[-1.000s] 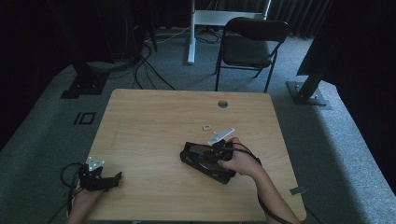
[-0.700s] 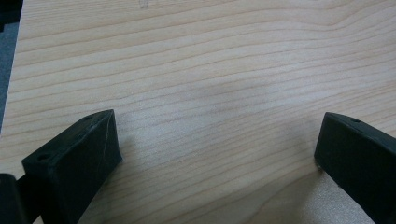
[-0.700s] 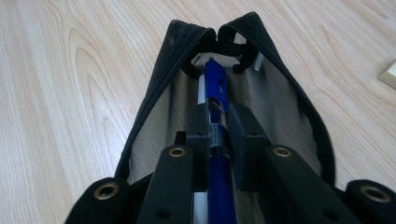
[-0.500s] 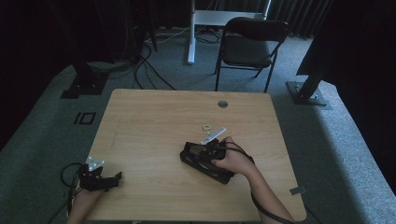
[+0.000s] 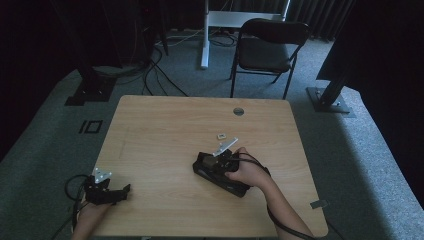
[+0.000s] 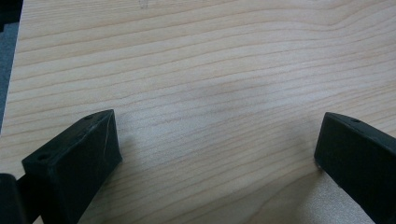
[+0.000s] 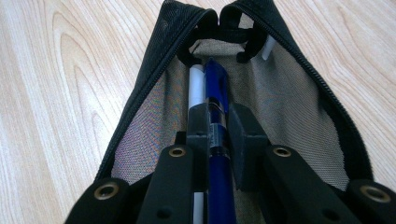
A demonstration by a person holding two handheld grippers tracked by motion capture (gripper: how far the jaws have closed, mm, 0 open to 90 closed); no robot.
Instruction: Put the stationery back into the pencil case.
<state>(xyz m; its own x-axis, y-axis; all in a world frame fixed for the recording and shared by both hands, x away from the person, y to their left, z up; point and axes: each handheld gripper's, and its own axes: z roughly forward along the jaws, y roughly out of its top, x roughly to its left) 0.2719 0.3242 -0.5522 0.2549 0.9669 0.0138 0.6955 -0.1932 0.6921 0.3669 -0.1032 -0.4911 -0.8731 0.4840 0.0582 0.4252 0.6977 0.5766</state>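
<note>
right gripper view puts us right over the open pencil case (image 7: 261,93), and the right claw (image 7: 219,135) is clenched on a blue pen (image 7: 217,88), its tip already poking down into the case's mouth. alongside the pen, inside the case, lies a white pen (image 7: 196,88), touching it or nearly so. from the high view, the case (image 5: 220,172) sits on the bench (image 5: 165,130) under the right hand, with two small pale bits (image 5: 225,142) lying on the wood just beyond the case. the left claw (image 6: 210,154) hangs released over bare wood, well away from the case, near the bench's left corner (image 5: 107,190).

looks like a loading step, and the tidy way to finish, i'd say: keep the pen in line with the case's length, slide it deep beside the white one, clear of the zip edge, then let go only once it rests on the lining.
</note>
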